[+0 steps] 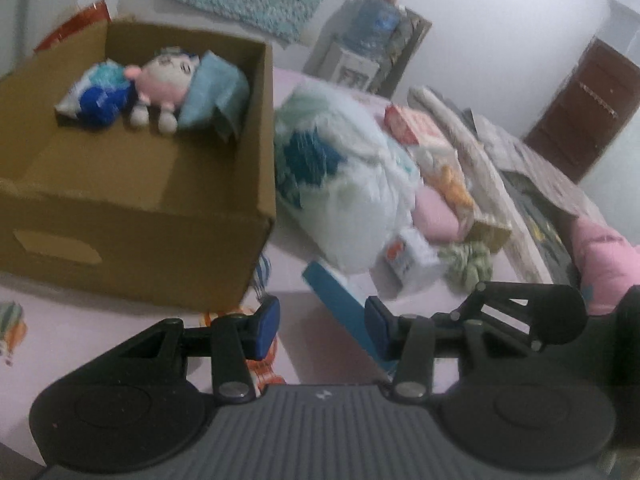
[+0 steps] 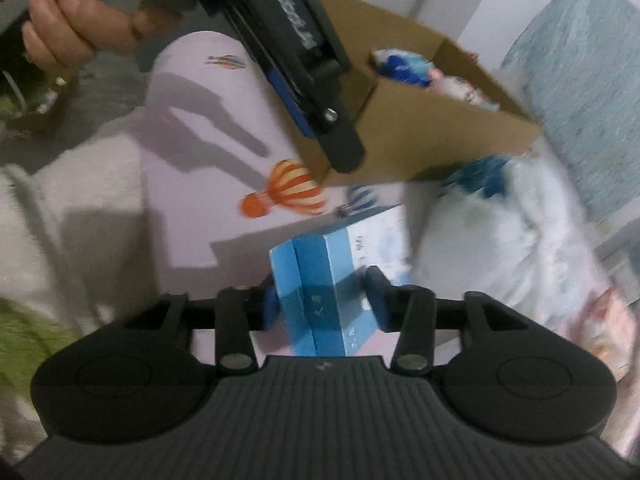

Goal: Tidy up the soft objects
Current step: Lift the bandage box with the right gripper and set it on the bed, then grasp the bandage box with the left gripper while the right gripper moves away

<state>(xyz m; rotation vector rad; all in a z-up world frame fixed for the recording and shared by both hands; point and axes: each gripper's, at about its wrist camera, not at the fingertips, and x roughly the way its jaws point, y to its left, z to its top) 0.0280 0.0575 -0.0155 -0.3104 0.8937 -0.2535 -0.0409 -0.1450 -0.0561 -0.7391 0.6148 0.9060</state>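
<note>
A cardboard box [image 1: 160, 208] stands on the pink bed sheet at the left; inside lie a plush doll [image 1: 164, 80], a blue-white soft pack [image 1: 96, 96] and a teal cloth [image 1: 216, 92]. My left gripper [image 1: 320, 330] is open and empty above the sheet, just right of the box. My right gripper [image 2: 324, 304] is shut on a blue and white carton [image 2: 332, 280] and holds it above the sheet; the carton also shows in the left wrist view [image 1: 344, 308]. The box also shows in the right wrist view [image 2: 424, 136]. The left gripper [image 2: 320, 92] appears there, held by a hand.
A large white soft pack [image 1: 352, 184] lies right of the box. Beyond it are a pink cushion [image 1: 436, 216], small cartons [image 1: 412, 124], a green scrunchie [image 1: 468, 264] and folded bedding [image 1: 520, 184]. A water dispenser [image 1: 368, 44] and a wooden door [image 1: 588, 108] stand behind.
</note>
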